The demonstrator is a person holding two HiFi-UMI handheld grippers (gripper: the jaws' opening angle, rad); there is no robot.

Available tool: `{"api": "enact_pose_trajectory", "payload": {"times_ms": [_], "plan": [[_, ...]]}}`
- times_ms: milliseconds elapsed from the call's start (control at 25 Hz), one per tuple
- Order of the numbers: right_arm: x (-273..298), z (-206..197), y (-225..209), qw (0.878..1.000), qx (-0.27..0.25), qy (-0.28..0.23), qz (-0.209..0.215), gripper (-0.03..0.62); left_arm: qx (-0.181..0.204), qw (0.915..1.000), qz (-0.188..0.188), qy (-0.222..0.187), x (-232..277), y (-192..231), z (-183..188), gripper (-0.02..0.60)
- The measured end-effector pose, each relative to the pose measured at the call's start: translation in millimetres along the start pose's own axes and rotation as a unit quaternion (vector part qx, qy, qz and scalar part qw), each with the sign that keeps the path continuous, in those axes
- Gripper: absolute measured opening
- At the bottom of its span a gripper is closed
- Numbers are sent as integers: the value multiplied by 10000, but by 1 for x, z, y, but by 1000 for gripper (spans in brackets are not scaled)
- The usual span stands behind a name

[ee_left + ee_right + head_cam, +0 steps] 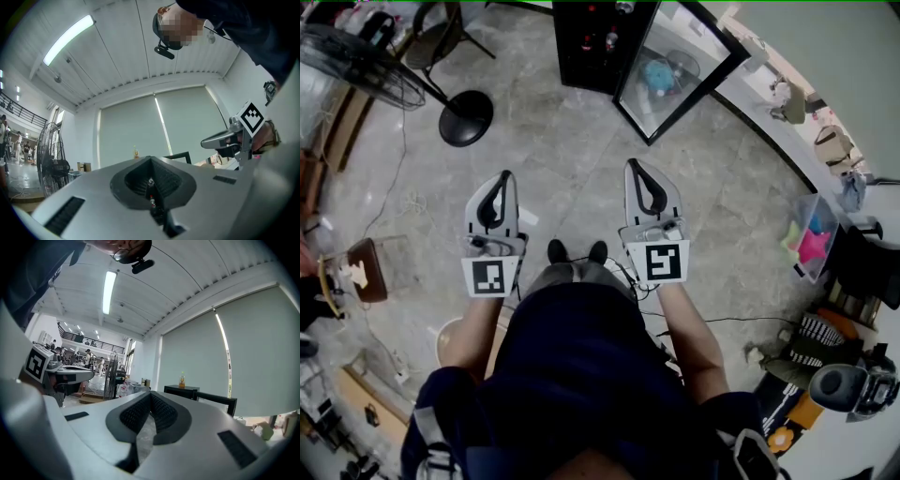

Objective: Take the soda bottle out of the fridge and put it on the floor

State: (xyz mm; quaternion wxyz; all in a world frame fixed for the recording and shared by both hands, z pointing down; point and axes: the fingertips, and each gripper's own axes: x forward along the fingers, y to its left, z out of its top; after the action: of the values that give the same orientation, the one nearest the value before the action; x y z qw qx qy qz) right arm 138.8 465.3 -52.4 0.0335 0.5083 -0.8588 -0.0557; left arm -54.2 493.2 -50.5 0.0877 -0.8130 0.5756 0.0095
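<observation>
In the head view my left gripper and right gripper are held side by side above the marble floor, both pointing toward the black fridge. Its glass door is swung open to the right. Small dark and red items show inside the fridge, too small to identify. Both grippers are shut and empty. In the right gripper view a small yellow bottle stands on top of the fridge, far ahead of the right gripper. The left gripper view shows the same bottle beyond the left gripper.
A standing fan with a round black base is at the far left. A brown stool sits at the left edge. A clear bin of bright toys lies by the right wall. My shoes are between the grippers.
</observation>
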Motion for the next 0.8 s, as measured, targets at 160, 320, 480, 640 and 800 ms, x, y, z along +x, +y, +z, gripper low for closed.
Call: {"api": "enact_pose_trajectory", "payload": {"times_ms": [160,320,480,640,800], "plan": [[1,-3,0,10000,23,19,37,20,19,10000,9,30,2,1,-2,21],[4,-4,-1,9999,93,65,86,20,36,10000,6,-40,4,2,2,21],[6,-6,-1,9997,187,95,156,20,23,10000,8,-2,5,1,1,21],[7,-5,1,9993,230,102,265,65,45,10000,-5,20,2,0,1,21],[10,-7,0,9987,301,69,405,140,57,10000,-6,26,6,-3,-1,21]]}}
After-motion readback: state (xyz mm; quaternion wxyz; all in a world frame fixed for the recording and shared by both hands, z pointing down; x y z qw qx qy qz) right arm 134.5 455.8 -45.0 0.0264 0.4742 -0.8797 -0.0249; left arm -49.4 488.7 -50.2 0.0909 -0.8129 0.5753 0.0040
